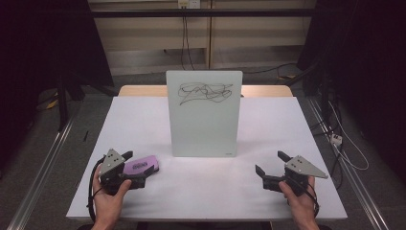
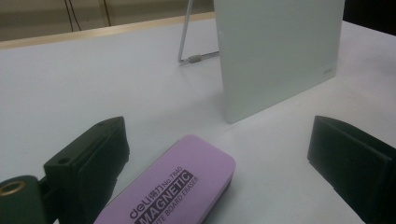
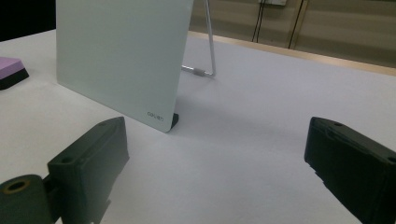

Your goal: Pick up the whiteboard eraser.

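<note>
High view: left gripper (image 1: 139, 168) straddles eraser (image 1: 140, 166), jaws wide.

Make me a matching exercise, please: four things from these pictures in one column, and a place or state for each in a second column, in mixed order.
1. whiteboard
2. eraser
3. left gripper
4. right gripper

a. lies flat, purple top
b. open, bare table between its jaws
c. stands upright, black scribble near the top
d. open, jaws on either side of the eraser

Pairs: 1-c, 2-a, 3-d, 4-b
</note>
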